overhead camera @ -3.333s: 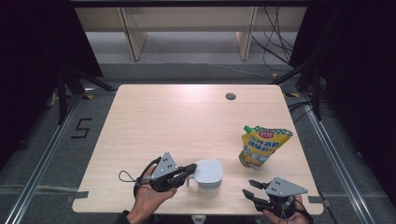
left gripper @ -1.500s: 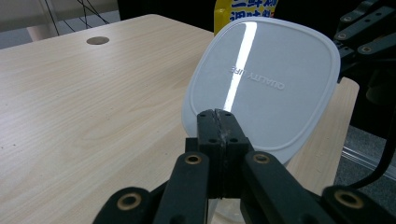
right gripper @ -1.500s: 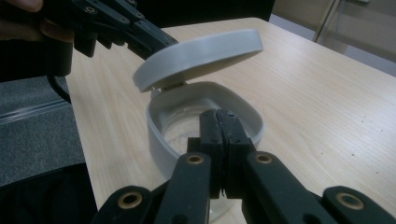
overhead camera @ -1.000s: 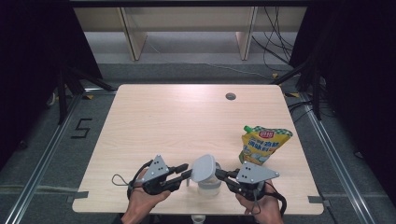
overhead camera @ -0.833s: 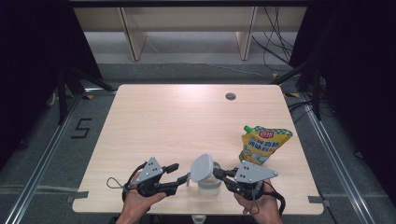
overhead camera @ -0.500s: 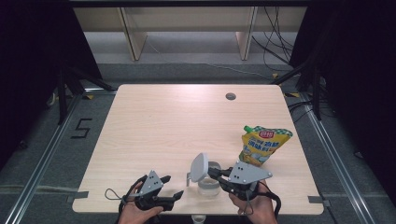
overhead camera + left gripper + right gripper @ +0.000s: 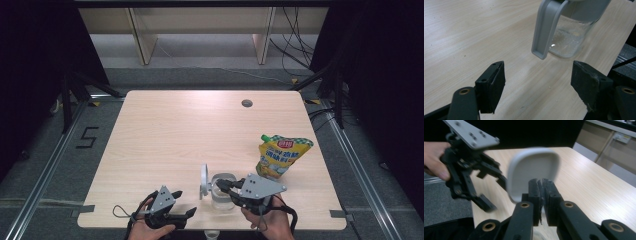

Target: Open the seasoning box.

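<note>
A lidded container (image 7: 222,189) sits at the table's (image 7: 165,135) near edge, its lid (image 7: 204,181) upright at nine o'clock; a pouch (image 7: 281,156) lies at two o'clock, well apart.

Clear container (image 7: 223,192) with raised lid (image 7: 204,181) between left gripper (image 7: 181,205) and right gripper (image 7: 223,185).

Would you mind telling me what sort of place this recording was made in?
Probably a lab or recording bay rather than a home: a bare wooden table with a cable hole, floor rails beside it, loose cables behind, and dark curtains around.
</note>
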